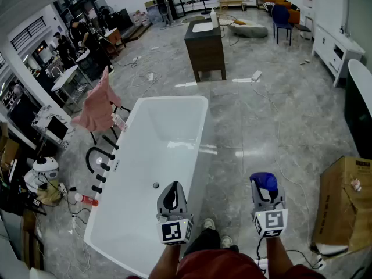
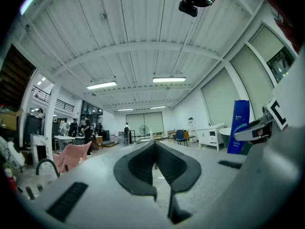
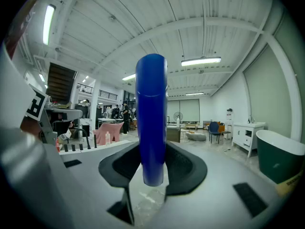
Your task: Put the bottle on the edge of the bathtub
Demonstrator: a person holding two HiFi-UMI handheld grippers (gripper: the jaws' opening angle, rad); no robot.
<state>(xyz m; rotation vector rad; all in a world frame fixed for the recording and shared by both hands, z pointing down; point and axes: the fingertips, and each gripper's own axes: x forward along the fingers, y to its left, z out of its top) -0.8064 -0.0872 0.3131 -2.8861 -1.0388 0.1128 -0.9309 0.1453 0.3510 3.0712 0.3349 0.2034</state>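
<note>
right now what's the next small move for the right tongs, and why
Probably swing the right tongs left toward the tub rim: they grip the bottle upright, but it hangs over the floor to the right of that rim, not above it.

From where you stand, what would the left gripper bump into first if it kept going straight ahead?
Nothing near: the left gripper, fingers shut and empty, points level over the white bathtub. Beyond it, probably the dark wooden cabinet, though depth is unclear.
</note>
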